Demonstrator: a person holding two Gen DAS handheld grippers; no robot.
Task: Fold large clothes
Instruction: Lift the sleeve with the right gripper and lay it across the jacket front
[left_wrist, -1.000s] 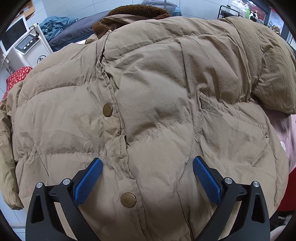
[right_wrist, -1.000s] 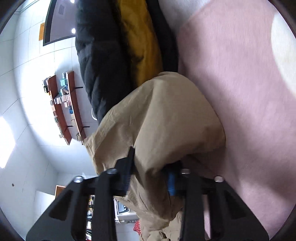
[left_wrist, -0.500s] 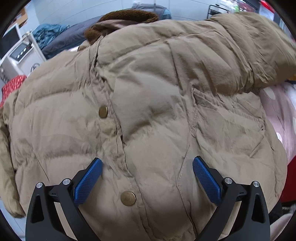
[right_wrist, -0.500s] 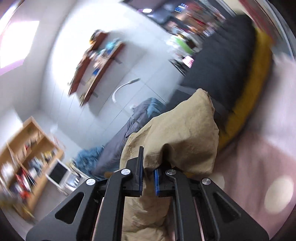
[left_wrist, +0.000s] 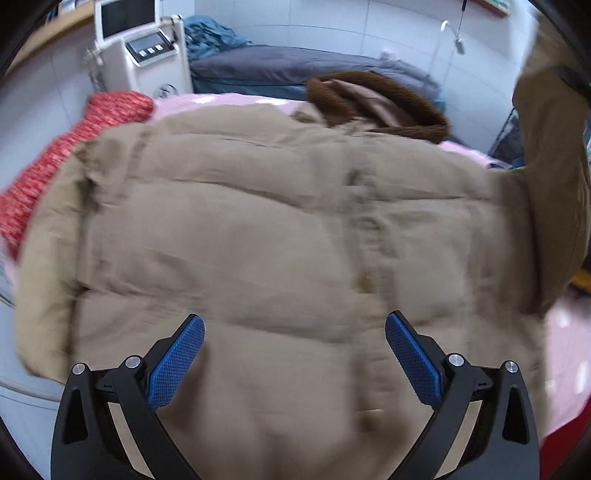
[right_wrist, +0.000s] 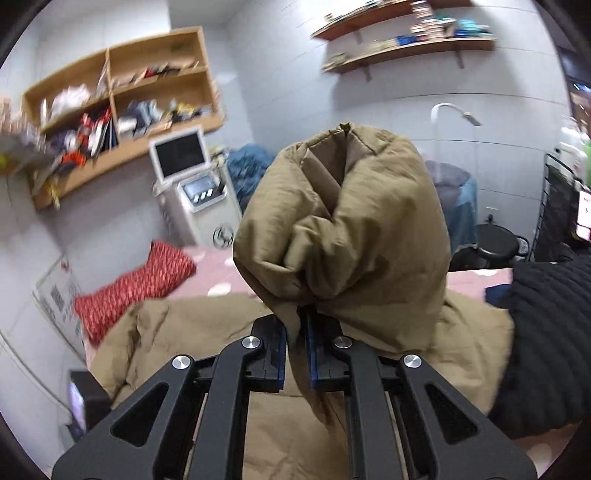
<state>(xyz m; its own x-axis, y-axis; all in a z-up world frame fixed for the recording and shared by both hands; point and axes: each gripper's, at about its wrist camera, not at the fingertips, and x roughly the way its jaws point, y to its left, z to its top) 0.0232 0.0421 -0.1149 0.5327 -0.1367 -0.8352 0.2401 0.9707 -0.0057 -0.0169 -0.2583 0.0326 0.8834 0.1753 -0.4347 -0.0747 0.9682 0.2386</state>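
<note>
Bedding in pink (left_wrist: 565, 343) covers the bed, with white tiled walls and wooden shelves (right_wrist: 122, 110) behind. Spread across it lies the tan puffer jacket (left_wrist: 266, 240), a red knitted garment (left_wrist: 74, 140) at its far left and a black quilted coat (right_wrist: 546, 339) beside it. The right gripper (right_wrist: 297, 354) pinches the jacket's sleeve (right_wrist: 343, 229), now lifted upright above the bed; the left gripper (left_wrist: 293, 354) hovers with jaws wide, now farther back.
</note>
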